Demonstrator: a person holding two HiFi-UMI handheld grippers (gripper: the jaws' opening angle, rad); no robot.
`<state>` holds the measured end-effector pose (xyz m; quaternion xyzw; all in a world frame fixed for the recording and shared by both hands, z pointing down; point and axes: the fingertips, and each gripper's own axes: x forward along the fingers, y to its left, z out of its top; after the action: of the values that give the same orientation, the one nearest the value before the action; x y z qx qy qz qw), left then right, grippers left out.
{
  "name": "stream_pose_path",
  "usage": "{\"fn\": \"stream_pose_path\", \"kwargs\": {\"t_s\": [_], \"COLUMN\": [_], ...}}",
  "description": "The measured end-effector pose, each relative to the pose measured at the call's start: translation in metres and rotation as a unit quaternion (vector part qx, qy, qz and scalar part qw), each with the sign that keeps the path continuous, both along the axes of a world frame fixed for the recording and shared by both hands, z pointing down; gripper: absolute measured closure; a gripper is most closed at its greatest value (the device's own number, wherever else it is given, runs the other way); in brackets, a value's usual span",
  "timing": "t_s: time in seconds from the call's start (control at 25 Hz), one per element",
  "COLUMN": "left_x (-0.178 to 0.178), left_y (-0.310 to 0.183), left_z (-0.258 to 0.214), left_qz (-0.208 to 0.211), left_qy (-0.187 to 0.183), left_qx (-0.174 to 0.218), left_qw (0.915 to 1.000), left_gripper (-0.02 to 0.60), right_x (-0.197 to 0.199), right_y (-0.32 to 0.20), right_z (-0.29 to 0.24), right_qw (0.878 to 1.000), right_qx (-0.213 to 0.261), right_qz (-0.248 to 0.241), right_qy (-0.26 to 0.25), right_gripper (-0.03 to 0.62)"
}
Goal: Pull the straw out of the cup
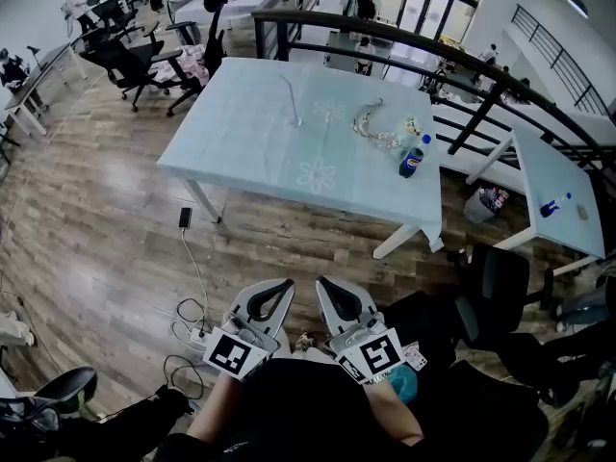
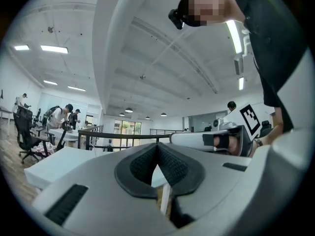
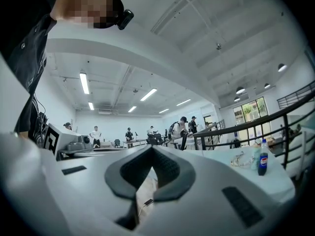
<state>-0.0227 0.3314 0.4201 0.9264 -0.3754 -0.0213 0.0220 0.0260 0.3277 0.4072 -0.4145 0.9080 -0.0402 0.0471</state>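
Observation:
On the pale blue table [image 1: 250, 147] lies a clear plastic thing [image 1: 377, 126] that may be the cup, too small to tell. A thin pale stick [image 1: 293, 101], perhaps the straw, lies apart from it toward the table's middle. Both grippers are held close to the person's body, far short of the table. My left gripper [image 1: 285, 284] is shut with nothing between its pads [image 2: 167, 163]. My right gripper [image 1: 323, 283] beside it looks shut and empty too. From the right gripper [image 3: 151, 149] the clear plastic thing [image 3: 243, 158] shows at the far right.
A blue-labelled bottle [image 1: 413, 157] stands at the table's right edge, also visible as the bottle [image 3: 263, 163]. A dark railing [image 1: 433, 51] runs behind the table. Cables and a phone [image 1: 185, 218] lie on the wood floor. Office chairs [image 1: 135, 61] and other people are at the back left.

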Motion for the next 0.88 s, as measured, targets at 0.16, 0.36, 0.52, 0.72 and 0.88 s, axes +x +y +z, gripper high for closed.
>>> {"fn": "stream_pose_path", "kwargs": {"t_s": [0.16, 0.36, 0.52, 0.72, 0.88], "left_x": [-0.008, -0.024, -0.043, -0.067, -0.086], "left_y": [-0.010, -0.047, -0.083, -0.145, -0.194], "left_z": [0.003, -0.001, -0.012, -0.017, -0.017], "left_qz": [-0.006, -0.018, -0.031, -0.034, -0.016], "left_qy": [0.009, 0.008, 0.020, 0.038, 0.043], "left_qx": [-0.002, 0.016, 0.037, 0.037, 0.031], "left_qw": [0.9999, 0.9997, 0.9987, 0.9980, 0.9984], "left_gripper": [0.569, 0.569, 0.569, 0.569, 0.569], "right_x": [-0.007, -0.019, -0.033, -0.050, -0.069], "right_y": [-0.013, -0.046, -0.081, -0.140, -0.188], "right_z": [0.002, 0.003, 0.001, -0.009, -0.010], "right_qw": [1.000, 1.000, 1.000, 1.000, 0.999], "right_qx": [-0.005, -0.007, -0.011, -0.010, -0.010], "right_qz": [-0.003, 0.001, 0.005, 0.015, 0.028], "right_qy": [-0.001, 0.000, 0.005, 0.007, 0.011], "right_gripper": [0.588, 0.589, 0.588, 0.588, 0.589]}}
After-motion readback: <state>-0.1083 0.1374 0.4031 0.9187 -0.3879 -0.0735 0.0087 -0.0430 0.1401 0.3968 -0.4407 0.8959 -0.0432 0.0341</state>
